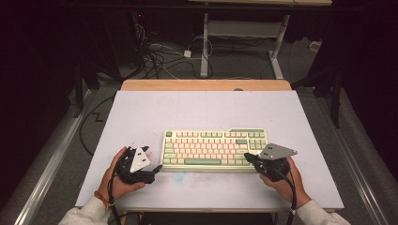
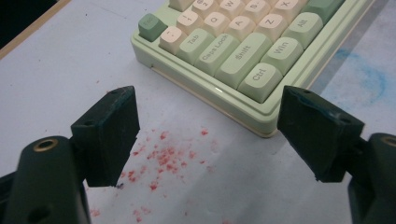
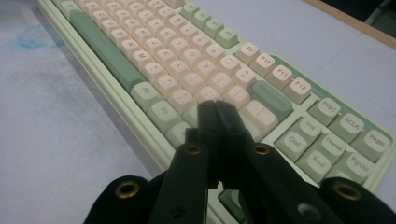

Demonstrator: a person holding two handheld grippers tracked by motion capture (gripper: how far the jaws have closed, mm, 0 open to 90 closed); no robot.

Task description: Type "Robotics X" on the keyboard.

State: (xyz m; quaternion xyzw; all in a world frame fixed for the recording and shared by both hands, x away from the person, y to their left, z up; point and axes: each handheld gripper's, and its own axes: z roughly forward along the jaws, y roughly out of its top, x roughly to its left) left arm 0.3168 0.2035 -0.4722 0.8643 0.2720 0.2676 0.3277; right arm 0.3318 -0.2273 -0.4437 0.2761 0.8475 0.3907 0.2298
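A pale green keyboard with cream and green keys lies on the white table, near its front edge. My left gripper sits at the keyboard's front left corner, a little off it. In the left gripper view its jaws stand wide apart around bare table, the left gripper open just short of the Ctrl key. My right gripper rests at the front right corner of the keyboard. In the right gripper view the right gripper is shut, jaws pressed together above the keys with nothing between them.
Red specks and a blue smudge mark the tabletop near the keyboard's front. A wooden strip runs along the table's far edge. Beyond it stand desk legs and tangled cables on the floor.
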